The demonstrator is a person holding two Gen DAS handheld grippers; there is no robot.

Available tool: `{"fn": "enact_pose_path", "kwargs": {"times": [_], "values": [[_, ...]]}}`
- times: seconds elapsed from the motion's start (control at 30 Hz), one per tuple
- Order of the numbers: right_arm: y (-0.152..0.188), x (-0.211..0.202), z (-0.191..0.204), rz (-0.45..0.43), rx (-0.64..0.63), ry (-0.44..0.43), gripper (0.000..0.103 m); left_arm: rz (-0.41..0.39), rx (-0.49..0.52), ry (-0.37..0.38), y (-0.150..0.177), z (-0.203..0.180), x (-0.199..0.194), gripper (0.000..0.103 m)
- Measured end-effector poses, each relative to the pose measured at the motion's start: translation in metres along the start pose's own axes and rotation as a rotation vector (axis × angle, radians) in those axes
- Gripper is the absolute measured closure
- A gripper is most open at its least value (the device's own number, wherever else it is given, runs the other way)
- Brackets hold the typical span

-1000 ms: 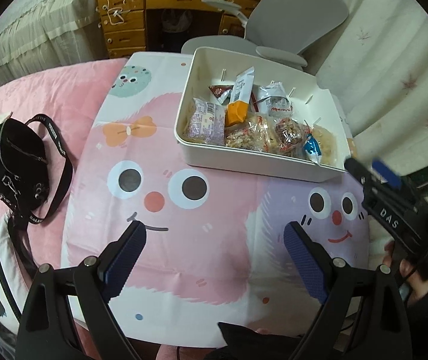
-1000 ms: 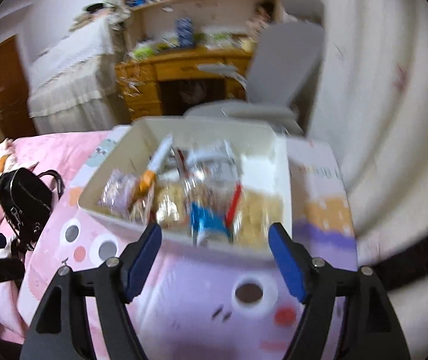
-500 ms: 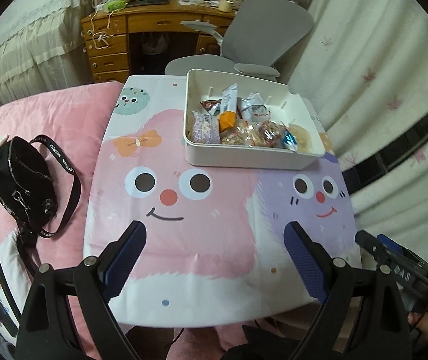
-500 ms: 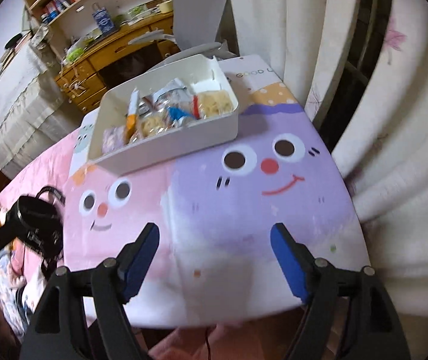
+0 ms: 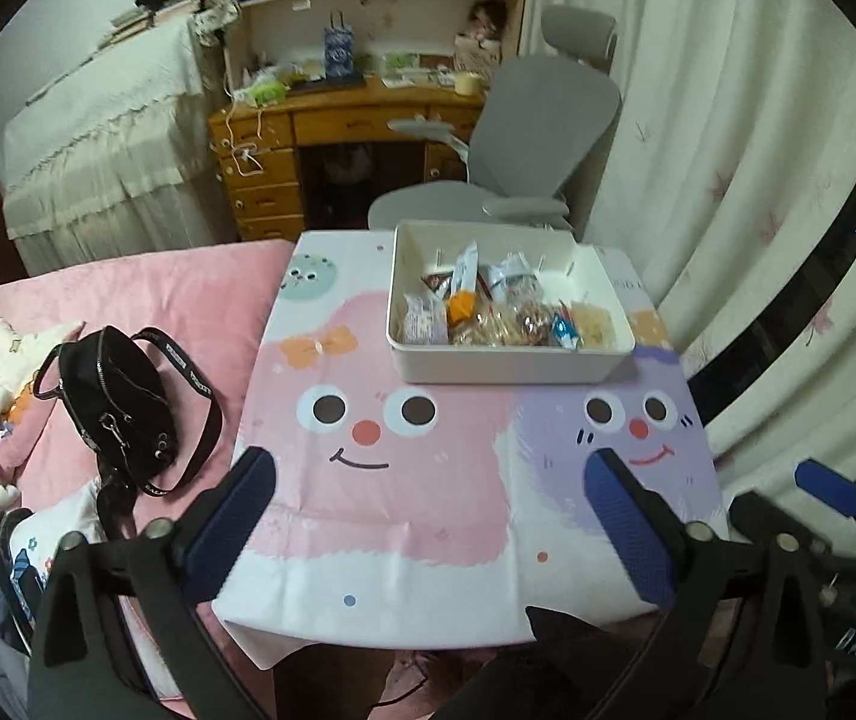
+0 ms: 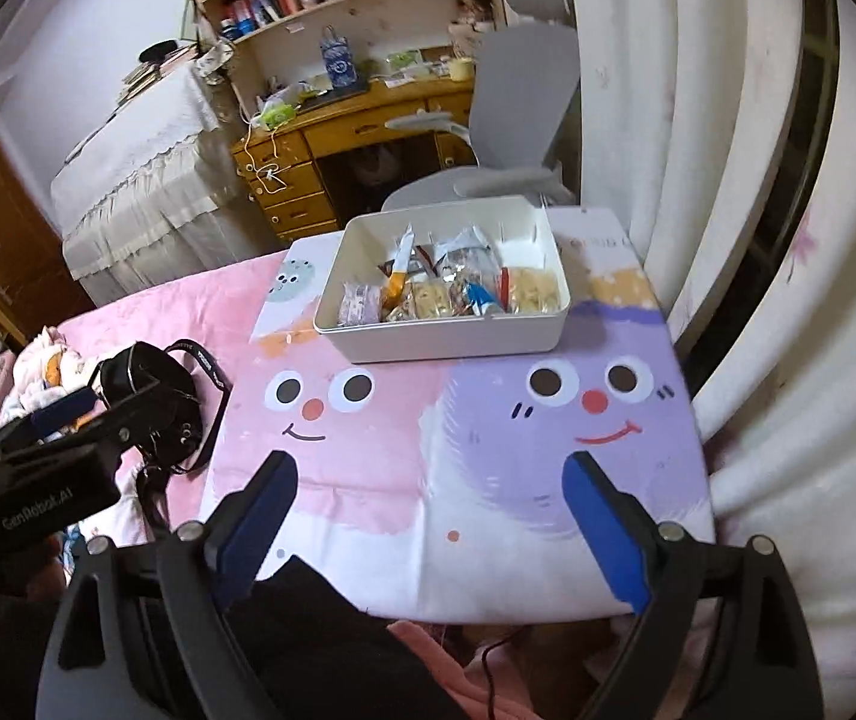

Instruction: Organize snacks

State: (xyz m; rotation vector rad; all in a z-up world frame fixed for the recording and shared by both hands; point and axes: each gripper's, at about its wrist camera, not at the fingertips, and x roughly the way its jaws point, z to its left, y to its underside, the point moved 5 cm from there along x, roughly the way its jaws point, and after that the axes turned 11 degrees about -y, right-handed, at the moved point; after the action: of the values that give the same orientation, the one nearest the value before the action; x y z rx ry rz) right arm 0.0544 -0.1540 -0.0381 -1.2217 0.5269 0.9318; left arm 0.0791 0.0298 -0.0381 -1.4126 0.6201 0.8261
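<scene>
On the far side of the table (image 5: 488, 510) sat one white box (image 5: 512, 363), and you had both tongs back at the near edge, well apart from it. Your left tongs (image 5: 428, 516) and right tongs (image 6: 428, 516) each stood wide open, two blue-padded fingers apiece, with nothing between them. Inside the box lay a single heap of snacks (image 5: 506, 315): roughly eight wrapped packets, though they overlapped too much for you to count them surely. One orange-tipped packet (image 5: 463, 294) stood tilted among the others. The printing on the wrappers was too small to read.

One black bag (image 5: 116, 402) lay on the pink bedcover (image 5: 146, 294) left of the table, its strap looped beside it. Two cartoon faces smiled up from the tablecloth (image 6: 440, 438), one pink, one purple. Beyond the table you had one grey chair (image 5: 524, 138), one wooden desk (image 5: 332, 132) under bookshelves, and pale curtains (image 5: 728, 180) on the right. Each gripper showed only partly at the edge of the other's view.
</scene>
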Motion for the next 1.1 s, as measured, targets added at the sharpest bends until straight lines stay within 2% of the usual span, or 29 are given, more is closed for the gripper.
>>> {"fn": "enact_pose_path", "kwargs": {"times": [0.1, 0.2, 0.33, 0.6, 1.1], "values": [[0.005, -0.002, -0.001, 0.006, -0.02, 0.016, 0.012, -0.019, -0.019, -0.018, 0.002, -0.004, -0.007, 0.001], [0.009, -0.003, -0.004, 0.007, -0.036, 0.019, 0.012, -0.002, -0.033, -0.017, 0.007, -0.01, -0.003, 0.001], [0.011, -0.009, -0.014, -0.023, -0.019, 0.043, 0.009, 0.03, -0.009, -0.014, 0.014, -0.026, 0.007, 0.0], [0.016, -0.006, -0.027, 0.006, 0.002, 0.041, 0.0, 0.044, 0.039, -0.032, 0.013, -0.047, 0.013, 0.0], [0.018, -0.002, -0.05, 0.044, 0.046, 0.042, 0.0, 0.051, 0.087, -0.029, 0.011, -0.072, 0.019, 0.001]]}}
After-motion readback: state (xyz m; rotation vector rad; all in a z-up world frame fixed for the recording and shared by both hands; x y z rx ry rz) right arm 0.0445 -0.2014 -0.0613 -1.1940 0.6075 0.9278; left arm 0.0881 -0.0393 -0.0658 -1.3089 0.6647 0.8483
